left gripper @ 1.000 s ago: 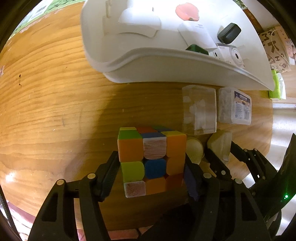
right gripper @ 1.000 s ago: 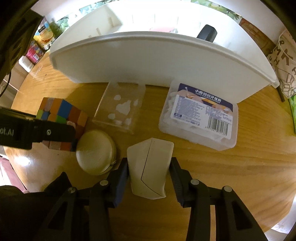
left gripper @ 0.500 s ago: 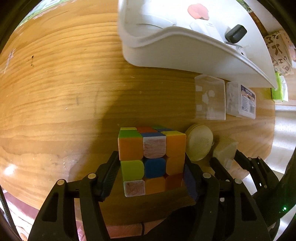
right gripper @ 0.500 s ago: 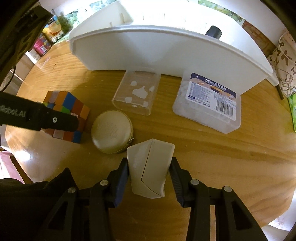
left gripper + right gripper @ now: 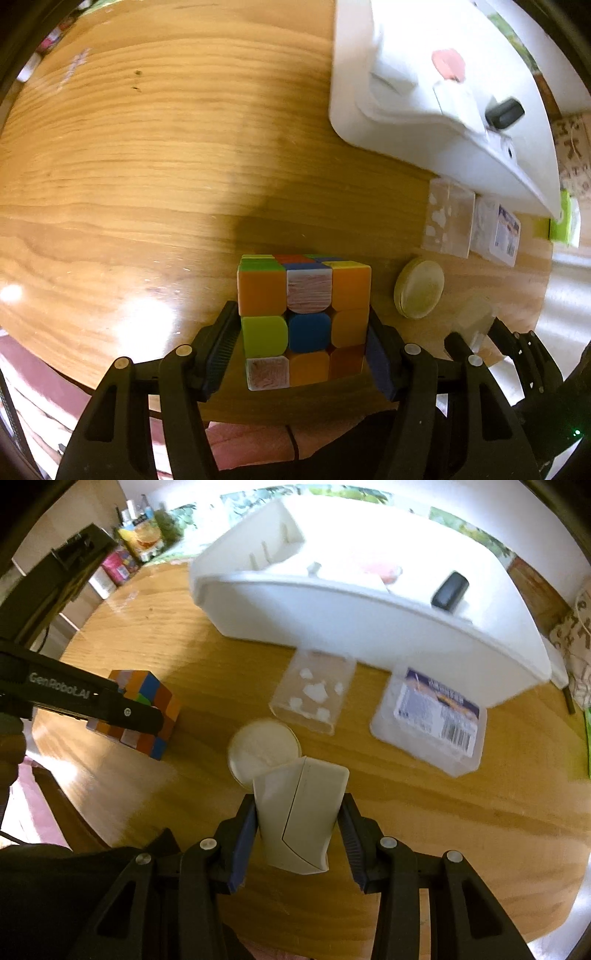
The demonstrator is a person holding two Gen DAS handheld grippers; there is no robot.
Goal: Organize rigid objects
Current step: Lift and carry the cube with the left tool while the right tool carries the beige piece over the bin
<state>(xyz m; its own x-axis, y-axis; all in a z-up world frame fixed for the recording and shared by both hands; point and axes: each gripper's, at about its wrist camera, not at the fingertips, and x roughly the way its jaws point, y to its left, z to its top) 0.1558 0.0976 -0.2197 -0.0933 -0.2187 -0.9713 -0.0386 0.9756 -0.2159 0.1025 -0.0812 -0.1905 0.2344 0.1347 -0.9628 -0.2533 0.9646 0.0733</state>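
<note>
The left gripper [image 5: 303, 332] is clamped on a scrambled puzzle cube [image 5: 303, 319], its underside hidden, above the wooden table [image 5: 147, 166]. The right gripper [image 5: 297, 827] pinches a cream plastic case [image 5: 301, 816] that overlaps a round beige tin [image 5: 264, 749]. Farther off, the white bin [image 5: 369, 624] is motion-blurred, its contents hard to make out.

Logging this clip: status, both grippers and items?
Left hand-held gripper shut on puzzle cube. Right hand-held gripper shut on white case. White bin ahead, unobstructed.

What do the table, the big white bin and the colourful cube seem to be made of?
Table: wood or wood veneer, glossy; grain lines and bright glare show.
Big white bin: likely moulded plastic, smooth, with rounded rim.
Colourful cube: probably plastic with coloured tiles; the white ones look worn and streaked.
</note>
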